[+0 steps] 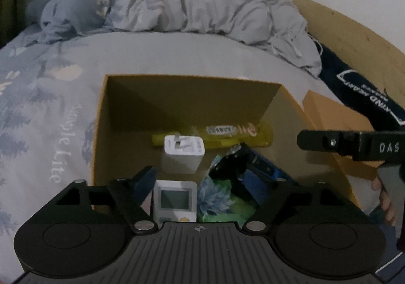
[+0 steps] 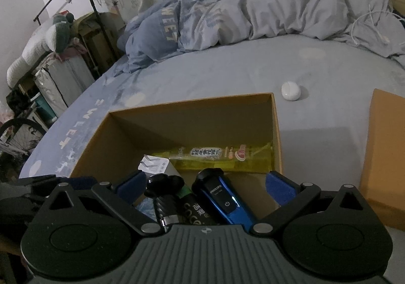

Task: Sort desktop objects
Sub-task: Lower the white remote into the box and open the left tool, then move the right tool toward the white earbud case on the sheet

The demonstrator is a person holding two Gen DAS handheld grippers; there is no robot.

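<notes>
An open cardboard box [image 1: 101, 116] [image 2: 277, 129] sits on the bed. Inside lie a yellow bottle [image 1: 238, 133] [image 2: 222, 154], a white charger plug [image 1: 182, 154] [image 2: 155, 165], a white remote with a screen [image 1: 175, 201], a blue Philips shaver [image 2: 222, 199] [image 1: 255, 165], a black tube [image 2: 192, 208] and a floral packet [image 1: 217, 197]. My left gripper [image 1: 212, 180] is open above the box. My right gripper [image 2: 205, 182] is open above the shaver and tube. A small white round case [image 2: 291, 91] lies on the sheet behind the box.
A crumpled blue-grey duvet [image 2: 253, 10] lies at the back of the bed. The box lid [image 2: 382, 154] lies to the right. A wooden headboard [image 1: 354, 38] and a dark garment [image 1: 364, 91] are at the right. A clothes rack [image 2: 93, 10] and clutter stand left of the bed.
</notes>
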